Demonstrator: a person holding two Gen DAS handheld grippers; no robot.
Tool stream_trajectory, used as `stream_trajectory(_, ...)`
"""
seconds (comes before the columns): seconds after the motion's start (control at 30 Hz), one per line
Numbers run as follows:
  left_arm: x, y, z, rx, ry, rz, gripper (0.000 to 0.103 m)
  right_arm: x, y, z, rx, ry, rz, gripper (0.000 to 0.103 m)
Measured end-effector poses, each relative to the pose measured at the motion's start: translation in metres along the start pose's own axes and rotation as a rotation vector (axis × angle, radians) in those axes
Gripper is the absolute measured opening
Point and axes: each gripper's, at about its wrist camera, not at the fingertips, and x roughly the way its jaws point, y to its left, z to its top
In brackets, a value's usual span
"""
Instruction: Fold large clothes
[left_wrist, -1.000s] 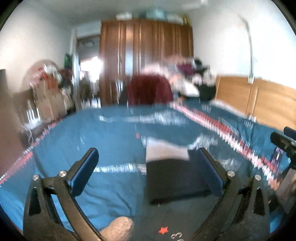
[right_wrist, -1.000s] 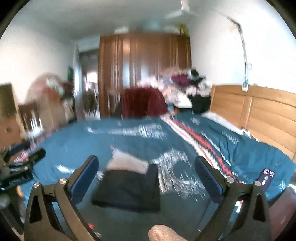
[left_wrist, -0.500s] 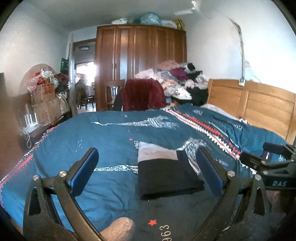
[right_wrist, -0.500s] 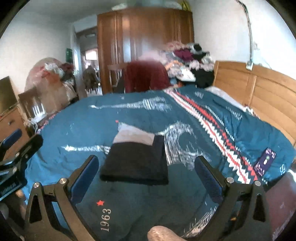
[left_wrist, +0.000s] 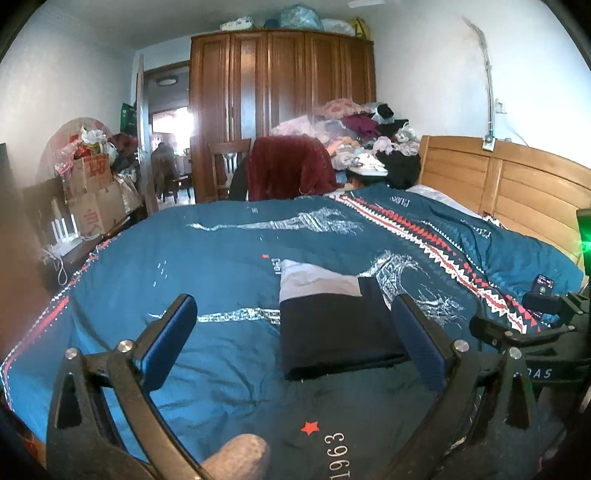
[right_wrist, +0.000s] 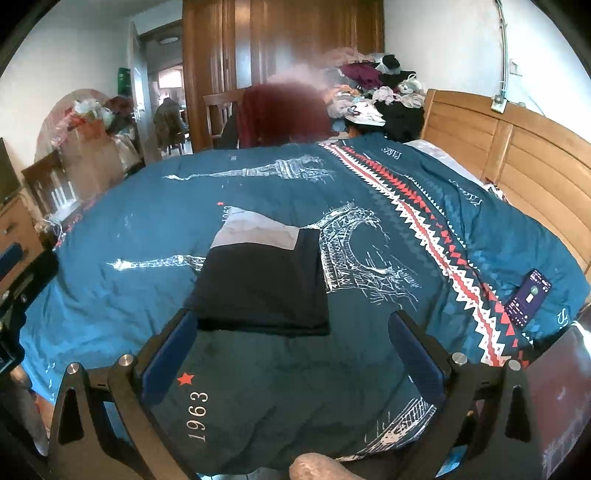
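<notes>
A teal bedspread (right_wrist: 155, 206) printed with tower sketches, a red-and-white zigzag band and "1963" covers the bed and fills most of both wrist views. Beyond it stands a tall wooden wardrobe (left_wrist: 280, 110), and along the right side runs a wooden headboard (right_wrist: 517, 155). A heap of mixed clothes (left_wrist: 369, 136) is piled between the wardrobe and the headboard, with a dark red garment (left_wrist: 291, 170) draped over a chair just beside it. The folded garment (right_wrist: 262, 277), dark navy with a pale grey band at its far end, lies flat as a neat rectangle near the middle of the bedspread. The left gripper (left_wrist: 295, 343) hangs above the near edge of the bed with its fingers wide apart, holding nothing; the garment shows between them. The right gripper (right_wrist: 291, 350) is likewise spread wide and empty, just short of the garment's near edge. A lit phone (right_wrist: 530, 297) rests on the bedspread well to the right.
</notes>
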Motion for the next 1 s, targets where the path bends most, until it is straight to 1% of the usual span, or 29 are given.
stream_trajectory(0.43, 0.003, -0.003, -0.006, 0.011, 0.052, 0.019, 0.103, 0.003, -0.008, -0.003, 0.011, 0.026, -0.02, 0.103)
stream_trajectory(1.0, 0.004, -0.003, -0.004, 0.02, 0.056, 0.022, 0.103, 0.011, -0.009, -0.005, 0.015, 0.055, -0.015, 0.103)
